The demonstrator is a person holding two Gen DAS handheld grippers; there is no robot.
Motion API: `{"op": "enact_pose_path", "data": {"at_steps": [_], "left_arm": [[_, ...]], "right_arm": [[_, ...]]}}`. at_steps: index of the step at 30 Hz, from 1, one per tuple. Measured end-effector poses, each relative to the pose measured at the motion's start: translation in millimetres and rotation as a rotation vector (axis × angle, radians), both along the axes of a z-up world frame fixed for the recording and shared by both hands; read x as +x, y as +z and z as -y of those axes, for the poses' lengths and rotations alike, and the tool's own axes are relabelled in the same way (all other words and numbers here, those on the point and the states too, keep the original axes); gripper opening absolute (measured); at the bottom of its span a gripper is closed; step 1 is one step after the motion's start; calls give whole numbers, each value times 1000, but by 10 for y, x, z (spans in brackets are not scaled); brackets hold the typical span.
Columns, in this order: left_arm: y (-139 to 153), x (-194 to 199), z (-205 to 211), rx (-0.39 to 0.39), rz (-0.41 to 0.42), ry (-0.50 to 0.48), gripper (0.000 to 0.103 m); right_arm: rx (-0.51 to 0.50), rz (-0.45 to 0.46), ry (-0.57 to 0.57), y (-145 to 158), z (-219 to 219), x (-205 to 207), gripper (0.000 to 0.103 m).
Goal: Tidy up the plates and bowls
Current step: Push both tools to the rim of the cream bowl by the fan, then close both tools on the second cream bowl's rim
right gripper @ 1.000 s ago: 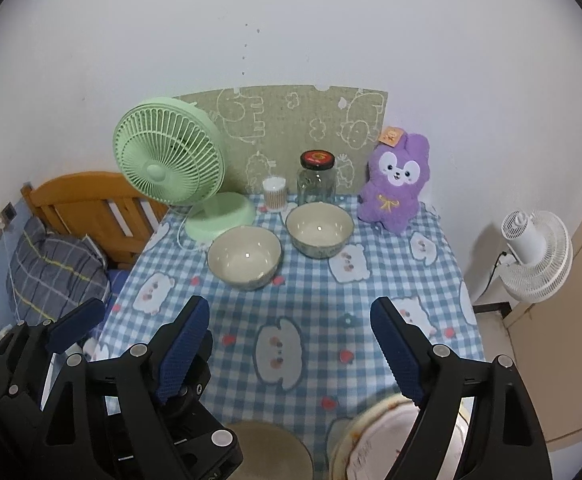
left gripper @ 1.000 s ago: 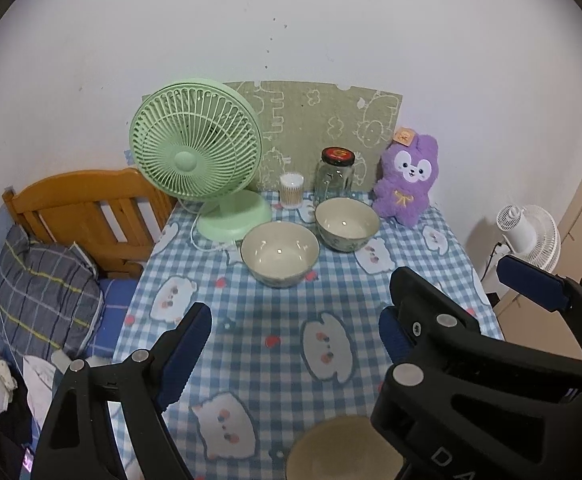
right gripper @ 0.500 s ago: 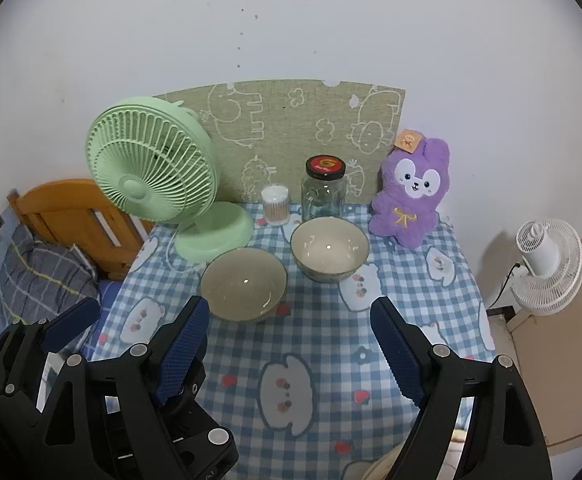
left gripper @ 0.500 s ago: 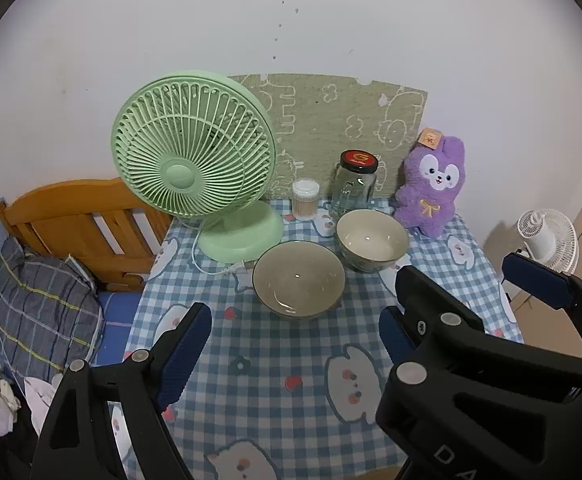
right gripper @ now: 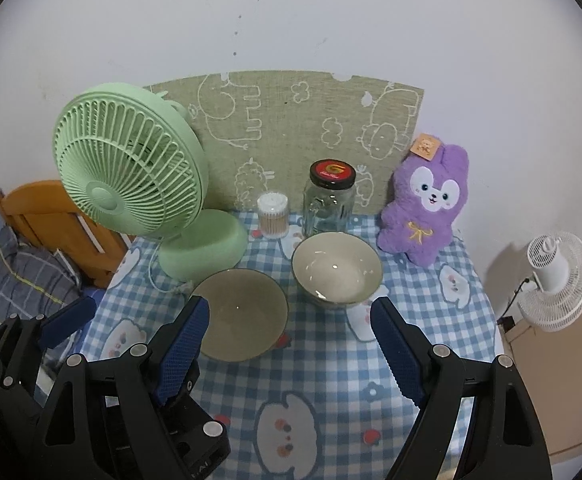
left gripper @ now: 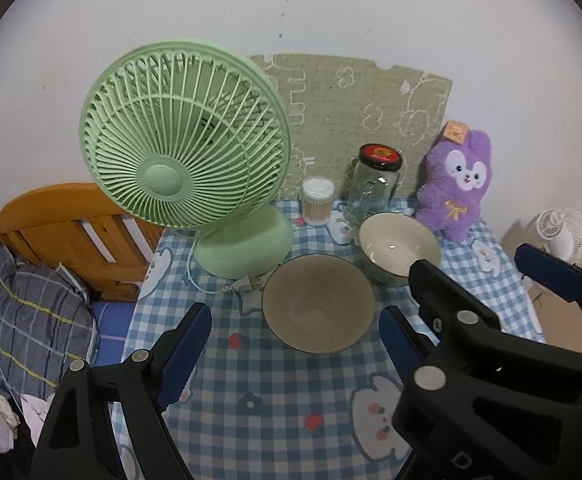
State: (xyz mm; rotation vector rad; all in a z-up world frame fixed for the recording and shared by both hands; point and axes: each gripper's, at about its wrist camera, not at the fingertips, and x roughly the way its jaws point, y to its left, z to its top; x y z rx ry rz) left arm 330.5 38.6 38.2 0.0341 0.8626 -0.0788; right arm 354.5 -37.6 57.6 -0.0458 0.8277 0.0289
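Current step, as judged from the scene: approach to the bowls, before any grasp. Both tools are empty. The left gripper [left gripper: 291, 344] has its fingers [left gripper: 181, 354] set wide apart with nothing between the pads; the right gripper [right gripper: 289, 344] likewise has its fingers [right gripper: 183, 348] wide apart and clear of all objects. The task items in view are two bowls on the table [right gripper: 323, 376], which is covered by a blue checked cloth. The olive bowl [right gripper: 237, 314] sits near the middle of the table, just in front of the base of the green fan [right gripper: 131, 176]. The pale bowl [right gripper: 337, 270] sits closer to the far edge, just beside the olive bowl and possibly touching it at the rim; contact cannot be confirmed. Both bowls are upright and empty. No plate appears in either view. Behind the pale bowl, along the far edge, stand a glass jar [right gripper: 329, 200], a cotton swab tub [right gripper: 273, 216] and a purple plush toy [right gripper: 425, 208]. The next move probably calls for placing one finger inside and one outside the rim of a bowl, then closing. The olive bowl is the nearer candidate for the left gripper. Keep the outer finger clear of the fan's cord [left gripper: 227, 289], which lies against the olive bowl's left side.
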Motion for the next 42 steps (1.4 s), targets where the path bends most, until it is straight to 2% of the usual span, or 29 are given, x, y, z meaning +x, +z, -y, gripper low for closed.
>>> {"op": "enact_pose_path", "data": {"at_steps": [8, 14, 18, 19, 21, 25, 27, 29, 35, 40, 42], "left_arm": [[-314, 281, -37, 0, -3, 3, 87], [-595, 495, -53, 21, -39, 7, 87], [-753, 602, -81, 30, -62, 11, 85], [-782, 620, -84, 34, -65, 8, 84], [-852, 670, -96, 33, -72, 2, 75], [-977, 772, -141, 9, -107, 2, 69], [-1039, 809, -158, 16, -115, 3, 60], [-1075, 839, -167, 23, -119, 10, 55], [-1198, 931, -197, 23, -146, 14, 40], [-1263, 966, -213, 15, -155, 7, 25], [-1290, 985, -215, 8, -165, 0, 21]], "right_arm": [[8, -27, -21, -342, -28, 307, 85], [15, -72, -31, -635, -22, 529, 76], [8, -90, -28, -791, -43, 637, 76], [4, -92, -24, -829, -50, 661, 75], [7, -96, -20, -894, -50, 705, 66], [18, -116, -25, -1008, -48, 788, 62], [6, -120, -24, -1060, -63, 819, 54], [7, -134, -25, -1108, -65, 854, 50], [5, -161, -38, -1236, -59, 937, 41], [5, -180, -45, -1314, -73, 978, 39], [9, -191, -50, -1343, -69, 998, 32]]}}
